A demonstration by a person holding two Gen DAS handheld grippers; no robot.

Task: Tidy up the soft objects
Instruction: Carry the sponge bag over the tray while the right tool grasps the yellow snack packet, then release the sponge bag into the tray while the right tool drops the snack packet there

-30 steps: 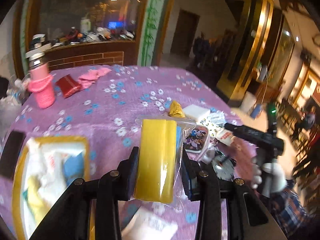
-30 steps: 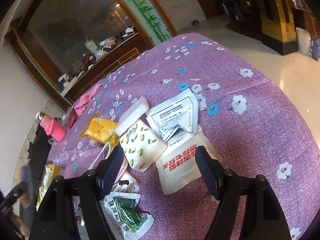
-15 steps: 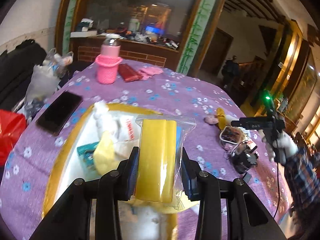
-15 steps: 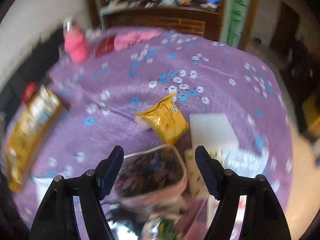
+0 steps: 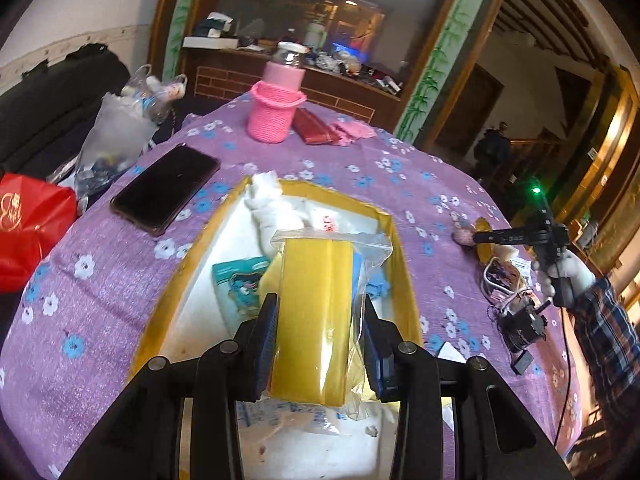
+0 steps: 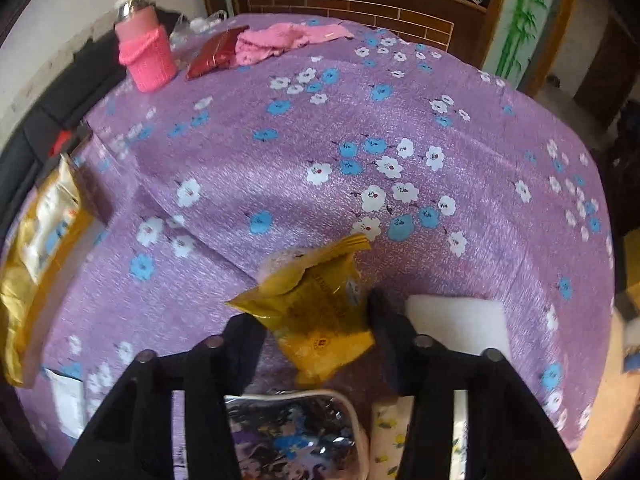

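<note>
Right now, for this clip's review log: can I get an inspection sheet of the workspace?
Surface: purple floral tablecloth.
Job's things: bagged yellow sponge in left tool, above gold-rimmed tray; yellow snack packet between open fingers of right tool.
Clutter: black phone, pink bottle, red pouch.
Cables: thin black lead at the table's right edge.
Surroundings: cluttered brick counter.

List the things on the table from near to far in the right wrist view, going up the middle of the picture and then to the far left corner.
Cartoon pouch → yellow snack packet → pink cloth → red packet → pink knitted bottle.
</note>
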